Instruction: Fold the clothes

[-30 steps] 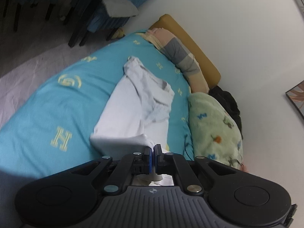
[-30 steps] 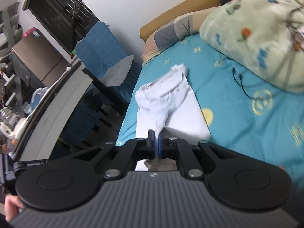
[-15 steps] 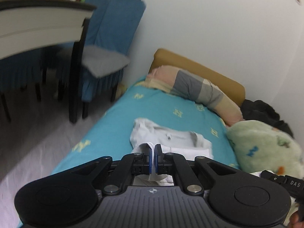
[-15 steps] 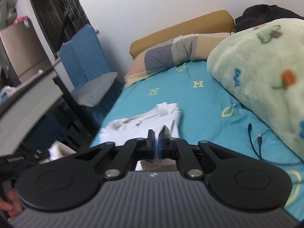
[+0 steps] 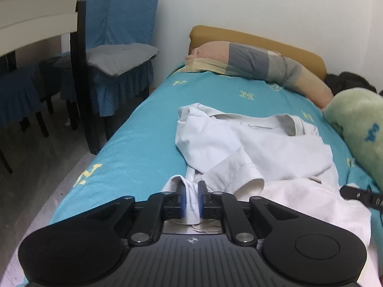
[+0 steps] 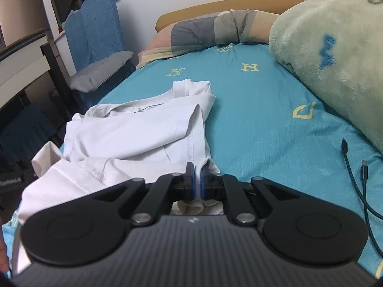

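A white T-shirt [image 5: 251, 143] lies partly folded on the turquoise bed [image 5: 143, 143], collar toward the pillows. My left gripper [image 5: 191, 191] is shut on the shirt's near left hem, with a small gap between the blue pads filled by cloth. My right gripper [image 6: 196, 179] is shut on the shirt's [image 6: 134, 131] near right hem. Both hold the lower edge low over the shirt's body. A sleeve [image 5: 234, 172] is folded inward on top.
A striped pillow [image 5: 251, 62] and tan headboard [image 5: 263, 40] lie at the far end. A green fleece blanket [image 6: 330, 55] is bunched on the right. Black cables [image 6: 359, 174] lie on the sheet [image 6: 263, 131]. A blue covered chair [image 5: 119, 55] and a table [image 5: 36, 28] stand left of the bed.
Both grippers have carried the shirt's lower hem forward toward the collar and come down low over the bed. The shirt now lies doubled over.
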### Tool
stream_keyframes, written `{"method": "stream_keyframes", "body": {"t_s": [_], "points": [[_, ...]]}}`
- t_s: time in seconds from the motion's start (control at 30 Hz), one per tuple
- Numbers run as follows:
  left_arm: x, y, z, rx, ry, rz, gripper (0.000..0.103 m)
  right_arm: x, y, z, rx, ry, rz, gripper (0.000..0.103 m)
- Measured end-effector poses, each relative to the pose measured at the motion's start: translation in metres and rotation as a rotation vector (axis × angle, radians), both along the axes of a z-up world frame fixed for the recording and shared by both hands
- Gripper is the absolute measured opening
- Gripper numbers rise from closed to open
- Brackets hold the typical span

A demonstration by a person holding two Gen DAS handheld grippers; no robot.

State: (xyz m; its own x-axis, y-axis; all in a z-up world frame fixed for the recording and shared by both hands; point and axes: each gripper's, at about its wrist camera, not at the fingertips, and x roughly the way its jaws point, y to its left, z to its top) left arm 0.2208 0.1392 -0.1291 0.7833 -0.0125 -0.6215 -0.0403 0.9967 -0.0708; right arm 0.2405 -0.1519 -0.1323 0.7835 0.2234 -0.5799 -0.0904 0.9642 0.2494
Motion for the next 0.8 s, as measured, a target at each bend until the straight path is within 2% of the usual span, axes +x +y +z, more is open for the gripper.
{"method": "stream_keyframes", "body": {"t_s": [0.1, 0.13, 0.17, 0.2, 0.23, 0.4, 0.47, 0.5, 0.6, 0.73, 0.8], "points": [[-0.011, -0.008, 0.008, 0.015, -0.004, -0.040, 0.052, -0.003, 0.001, 0.010, 0.004, 0.023, 0.007, 0.013], [-0.017, -0.012, 0.012, 0.029, -0.007, -0.050, 0.062, -0.005, 0.000, 0.014, 0.012, 0.028, 0.011, 0.026], [-0.025, -0.015, 0.016, 0.033, -0.005, -0.060, 0.065, -0.010, -0.001, 0.018, 0.035, 0.023, 0.017, 0.039], [-0.032, -0.018, 0.021, 0.033, 0.000, -0.069, 0.072, -0.016, -0.003, 0.023, 0.060, 0.012, 0.017, 0.070], [-0.040, -0.021, 0.026, 0.034, 0.004, -0.079, 0.077, -0.025, -0.004, 0.030, 0.072, -0.007, 0.010, 0.085], [-0.087, -0.034, 0.051, 0.031, 0.007, -0.129, 0.081, -0.067, -0.006, 0.060, 0.086, -0.067, 0.010, 0.083], [-0.105, -0.035, 0.060, 0.001, 0.017, -0.137, 0.081, -0.084, -0.003, 0.072, 0.067, -0.083, 0.007, 0.083], [-0.114, -0.034, 0.063, -0.036, 0.029, -0.131, 0.082, -0.092, -0.002, 0.077, 0.064, -0.088, 0.005, 0.083], [-0.137, -0.023, 0.065, -0.225, 0.103, -0.098, 0.083, -0.117, -0.003, 0.086, 0.101, -0.062, -0.004, 0.083], [-0.154, -0.010, 0.043, -0.474, 0.249, -0.041, 0.083, -0.145, -0.010, 0.079, 0.244, 0.041, -0.030, 0.083], [-0.157, -0.006, 0.032, -0.558, 0.300, -0.012, 0.083, -0.156, -0.014, 0.069, 0.333, 0.110, -0.055, 0.083]]}}
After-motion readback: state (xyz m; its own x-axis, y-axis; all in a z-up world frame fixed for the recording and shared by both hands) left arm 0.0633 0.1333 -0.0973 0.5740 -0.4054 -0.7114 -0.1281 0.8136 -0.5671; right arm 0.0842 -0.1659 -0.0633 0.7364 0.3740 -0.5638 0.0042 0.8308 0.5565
